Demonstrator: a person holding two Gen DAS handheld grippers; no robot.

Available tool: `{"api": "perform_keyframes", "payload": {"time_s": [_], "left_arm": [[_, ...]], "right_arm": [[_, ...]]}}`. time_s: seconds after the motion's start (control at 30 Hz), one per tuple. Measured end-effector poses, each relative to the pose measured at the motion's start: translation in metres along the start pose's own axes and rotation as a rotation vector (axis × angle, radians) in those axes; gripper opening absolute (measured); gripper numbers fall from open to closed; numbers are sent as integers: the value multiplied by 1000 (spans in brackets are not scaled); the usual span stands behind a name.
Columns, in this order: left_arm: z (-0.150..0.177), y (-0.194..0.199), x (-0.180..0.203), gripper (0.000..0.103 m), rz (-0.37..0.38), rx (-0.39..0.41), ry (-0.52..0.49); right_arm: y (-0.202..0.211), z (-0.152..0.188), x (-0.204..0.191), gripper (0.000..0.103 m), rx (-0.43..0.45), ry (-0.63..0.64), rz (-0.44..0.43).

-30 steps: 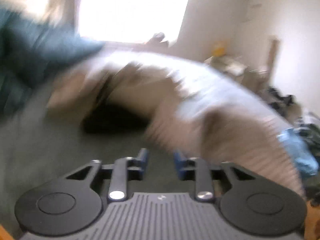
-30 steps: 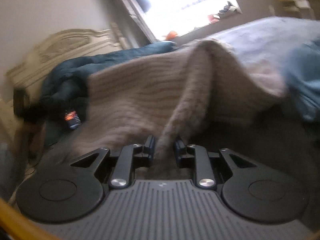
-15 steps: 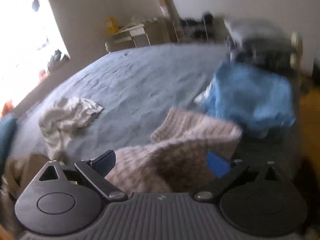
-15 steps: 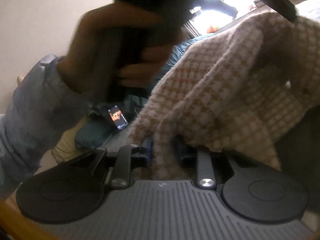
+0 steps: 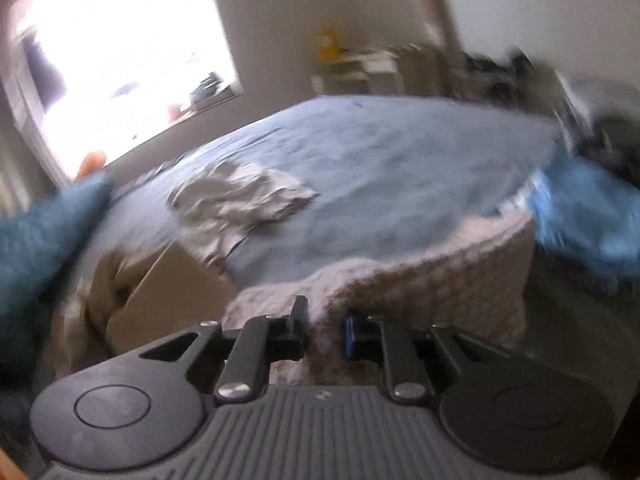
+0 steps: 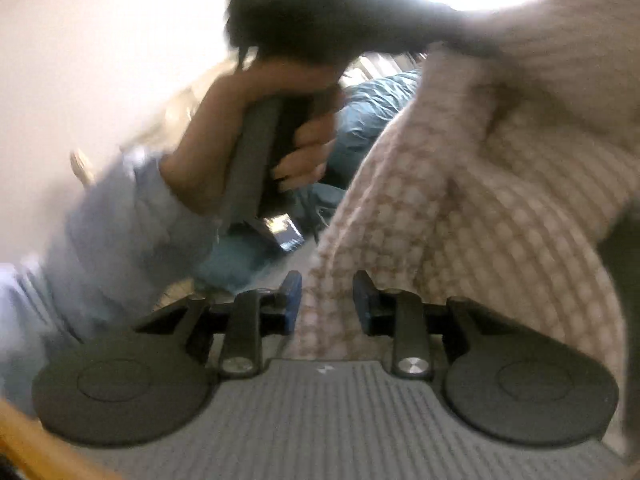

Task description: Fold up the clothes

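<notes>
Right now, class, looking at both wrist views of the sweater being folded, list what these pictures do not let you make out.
- Left wrist view: the knitted sweater hides the bed beneath it; the left gripper covers its lower edge.
- Left wrist view: far shelves too blurred to identify.
- Right wrist view: the sweater's full shape is cut off by the right edge; the hand is motion-blurred.
- Right wrist view: right gripper fingertips hidden in fabric.

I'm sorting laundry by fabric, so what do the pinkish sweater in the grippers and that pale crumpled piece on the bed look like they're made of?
The sweater looks like a chunky knit, wool or acrylic, matte and soft: a raised waffle check shows in the right wrist view. The crumpled garment looks like thin woven cotton, given its sharp creases, though blur leaves that open.
</notes>
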State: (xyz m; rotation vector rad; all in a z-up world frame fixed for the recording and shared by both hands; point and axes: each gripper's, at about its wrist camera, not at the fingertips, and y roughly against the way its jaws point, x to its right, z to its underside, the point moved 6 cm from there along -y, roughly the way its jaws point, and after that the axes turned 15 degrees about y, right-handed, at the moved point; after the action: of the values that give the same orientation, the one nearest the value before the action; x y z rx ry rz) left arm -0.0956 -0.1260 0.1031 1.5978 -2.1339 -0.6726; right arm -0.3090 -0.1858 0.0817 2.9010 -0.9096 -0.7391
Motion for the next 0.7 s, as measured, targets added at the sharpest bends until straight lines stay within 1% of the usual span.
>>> {"api": "perform_keyframes", "payload": {"time_s": [0.1,0.2,0.27,0.37,0.43,0.47,0.57,0.67,0.7], "left_arm": [[7,15,-43,17,-3,18,145],[14,34,-81,18,-25,41,249],[21,41,-107,18,-52,39,304],[40,49,-148,18,-96,36,394],[57,56,-173,18,-131,34,442],[66,60,-185,19,-149,33,466],[81,68,-216,19,-201,71,547],[106,81,-251,18,-247,105,669],[117,84,-263,18,-275,106,703]], "right_arm": [[8,-3,2,28,6,2,34],[24,-11,7,29,19,6,52],[38,-9,13,30,35,12,75],[64,-18,26,31,69,35,160],[66,-25,41,36,76,59,221],[59,-27,50,39,69,71,252],[46,-26,75,40,33,65,331],[27,-18,97,40,-42,31,353],[22,-15,102,41,-61,18,358]]}}
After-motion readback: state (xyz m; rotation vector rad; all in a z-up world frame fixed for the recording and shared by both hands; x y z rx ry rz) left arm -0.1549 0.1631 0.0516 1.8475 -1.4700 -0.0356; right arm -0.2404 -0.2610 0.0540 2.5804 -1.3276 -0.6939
